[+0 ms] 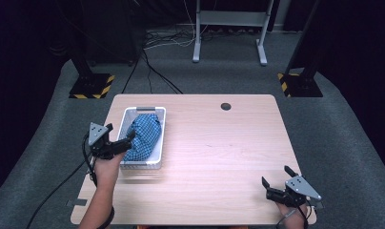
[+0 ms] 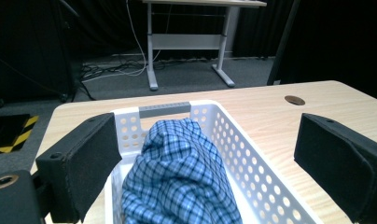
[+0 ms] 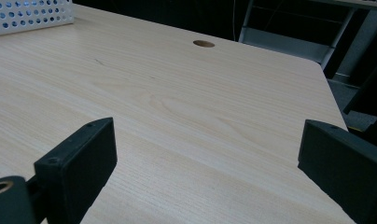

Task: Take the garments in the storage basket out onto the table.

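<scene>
Dark curtains and a grey carpet lie all around a light wooden desk (image 1: pixel 219 157). Behind the desk, at 12 o'clock, stand the white legs of another table (image 1: pixel 228 28), and some cables (image 1: pixel 157 71) lie on the floor.

On the desk, over at 9 o'clock, sits a white basket (image 1: pixel 158 138) with little holes in its walls. A blue checked cloth (image 1: pixel 143 136) is bunched up inside the basket. It makes a soft heap that sticks up above the rim.

The left hand-held gripper (image 1: pixel 126 141) is at the near left edge of the basket, by the cloth. From the high view I cannot tell if it touches the cloth. In the left gripper view its two black jaws are wide apart, one on each side of the basket, and the cloth (image 2: pixel 177 177) sits between them. The jaws hold nothing.

The right hand-held gripper (image 1: pixel 277 179) is down at 5 o'clock, near the desk's front corner, well apart from the basket. Its jaws are wide apart too, with bare wood between them.

A small round hole (image 1: pixel 226 106) is in the desk at 12 o'clock.
</scene>
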Demonstrator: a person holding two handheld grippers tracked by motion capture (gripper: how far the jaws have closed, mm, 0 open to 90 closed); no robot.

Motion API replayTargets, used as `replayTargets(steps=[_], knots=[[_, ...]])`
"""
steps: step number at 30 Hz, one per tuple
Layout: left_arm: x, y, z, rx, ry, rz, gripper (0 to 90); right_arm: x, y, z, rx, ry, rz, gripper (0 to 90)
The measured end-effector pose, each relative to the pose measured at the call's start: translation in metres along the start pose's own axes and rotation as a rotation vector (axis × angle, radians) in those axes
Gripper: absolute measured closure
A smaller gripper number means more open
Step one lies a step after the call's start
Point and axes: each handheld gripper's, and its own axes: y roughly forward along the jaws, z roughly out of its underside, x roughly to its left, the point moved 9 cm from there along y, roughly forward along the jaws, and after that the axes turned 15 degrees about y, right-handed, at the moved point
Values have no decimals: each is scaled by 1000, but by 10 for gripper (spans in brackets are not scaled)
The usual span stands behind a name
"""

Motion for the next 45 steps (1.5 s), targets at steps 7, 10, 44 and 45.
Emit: replayTargets(steps=[7, 10, 44, 45], knots=[[1, 25, -5, 13, 6, 5, 46, 0, 0, 0, 1, -3, -1, 35], [-1, 34, -7, 17, 16, 12, 47, 0, 0, 0, 3, -4, -3, 35], [-5, 85, 0, 71, 26, 37, 59, 2, 0, 0, 2, -20, -6, 36], [-4, 86, 1, 76, 25, 35, 57, 2, 0, 0, 2, -20, -6, 37]])
